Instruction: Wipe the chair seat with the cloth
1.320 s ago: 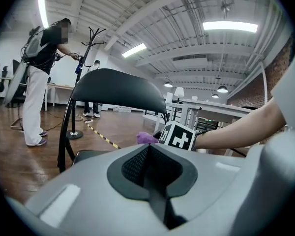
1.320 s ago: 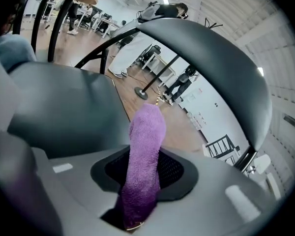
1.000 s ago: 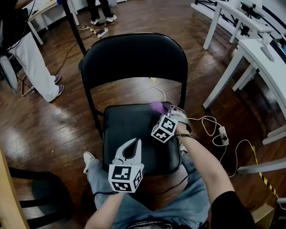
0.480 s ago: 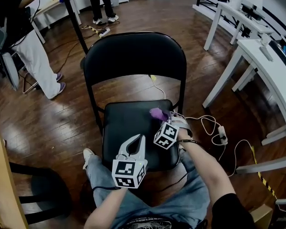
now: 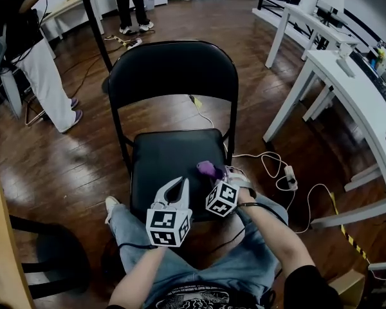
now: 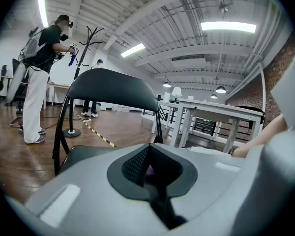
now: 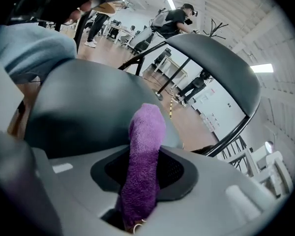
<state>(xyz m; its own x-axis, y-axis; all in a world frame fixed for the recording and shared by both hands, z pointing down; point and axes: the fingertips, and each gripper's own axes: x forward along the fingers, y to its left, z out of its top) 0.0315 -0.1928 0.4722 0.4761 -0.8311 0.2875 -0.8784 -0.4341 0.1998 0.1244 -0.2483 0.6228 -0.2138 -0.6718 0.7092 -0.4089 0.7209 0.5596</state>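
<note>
Purple cloth (image 5: 204, 167) clamped in right gripper (image 5: 213, 174), held at front-right of chair seat (image 5: 161, 163). Left gripper (image 5: 178, 184) jaws closed together, nothing gripped, positioned over seat front edge.

Left gripper (image 5: 179, 184): we hold it low on our left, jaws pointing forward and pressed together with nothing between them.
Left forearm (image 5: 138, 279): bare, rising from the bottom edge of the head view.
Right gripper (image 5: 213, 172): we hold it just right of the left one and slightly further forward, jaws clamped on the purple cloth (image 7: 145, 146), which sticks out past their tips.
Right forearm (image 5: 270, 227): bare, reaching in from the lower right, with a dark band at the wrist.
</note>
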